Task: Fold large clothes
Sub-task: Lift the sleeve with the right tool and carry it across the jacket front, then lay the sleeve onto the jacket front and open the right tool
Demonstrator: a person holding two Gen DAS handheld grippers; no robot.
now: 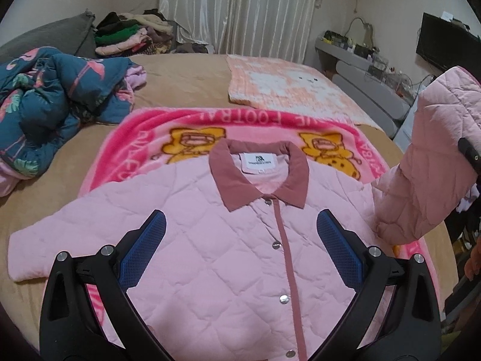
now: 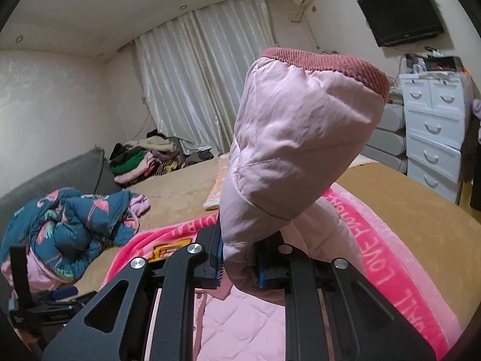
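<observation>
While my left gripper (image 1: 240,240) hangs released above the jacket (image 1: 210,255), my right gripper (image 2: 239,266) clenches its sleeve (image 2: 300,138), centre frame.

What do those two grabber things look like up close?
Both look alike. The left gripper has black plastic arms shaped like a frame with cut-out holes, round silver bolts, and blue bumpy pads on its fingers. The right gripper shows the same black arms, silver bolts and blue pads.

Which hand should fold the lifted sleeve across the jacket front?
Right, probably. The right gripper is already clamped on the pink sleeve, raised above the jacket. The left gripper hovers open over the chest, holding nothing.
</observation>
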